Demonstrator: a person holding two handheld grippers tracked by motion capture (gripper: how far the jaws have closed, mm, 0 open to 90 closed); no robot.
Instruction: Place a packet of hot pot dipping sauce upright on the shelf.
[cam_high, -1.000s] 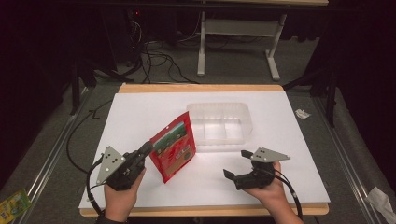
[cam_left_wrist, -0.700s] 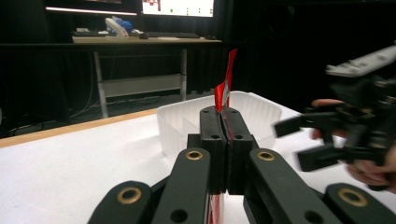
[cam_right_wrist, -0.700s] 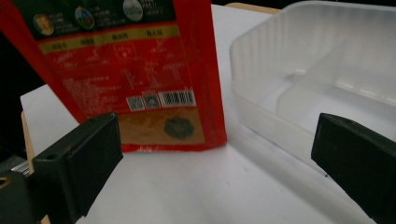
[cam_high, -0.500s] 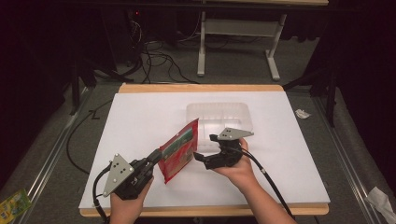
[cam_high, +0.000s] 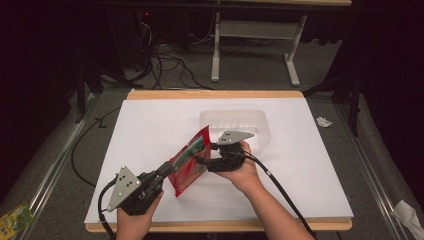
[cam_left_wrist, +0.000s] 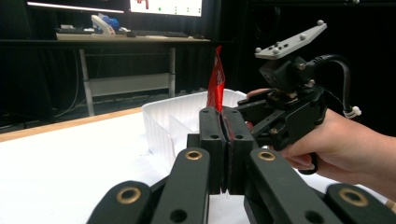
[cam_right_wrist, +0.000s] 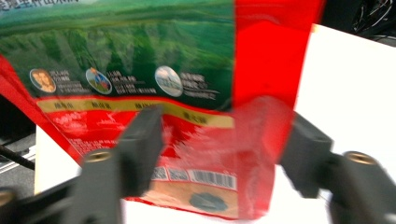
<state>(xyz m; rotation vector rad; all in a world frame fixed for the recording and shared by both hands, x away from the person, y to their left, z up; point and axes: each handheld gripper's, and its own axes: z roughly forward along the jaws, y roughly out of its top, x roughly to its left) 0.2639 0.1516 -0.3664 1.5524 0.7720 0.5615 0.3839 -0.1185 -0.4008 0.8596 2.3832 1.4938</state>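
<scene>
Red snack pouch (cam_high: 189, 161) held upright above the white desk (cam_high: 150, 130), just in front of the clear plastic tray (cam_high: 260, 122). The left gripper (cam_high: 162, 171) has its fingers (cam_left_wrist: 212, 140) clamped tight on one lower edge of the pouch; in the left gripper view the thin red film rises from between the two black pads, edge-on. The right gripper (cam_high: 205, 155) faces the printed side of the pouch from the tray side. Its fingers (cam_right_wrist: 140, 140) have just been closing and stand at a middling gap, with the pouch's side seam and lower corner between them in the right gripper view; whether the pads already press on the film cannot be told from the blurred picture. The pouch (cam_right_wrist: 154, 93) appears light and soft: a glossy, flexible foil bag that bends and sags rather than keeping its form, with a partly clear lower window and a flat sealed border. Such film is likely slippery, so a hold on the flat seam or on a corner, where the layers lie together, would be more secure than one on the bulging middle, which could crush the contents. With two opposite edges pinched, the pouch can be kept taut and steered toward the tray. The tray stands empty, apart from the pouch, on the far half of the desk.
</scene>
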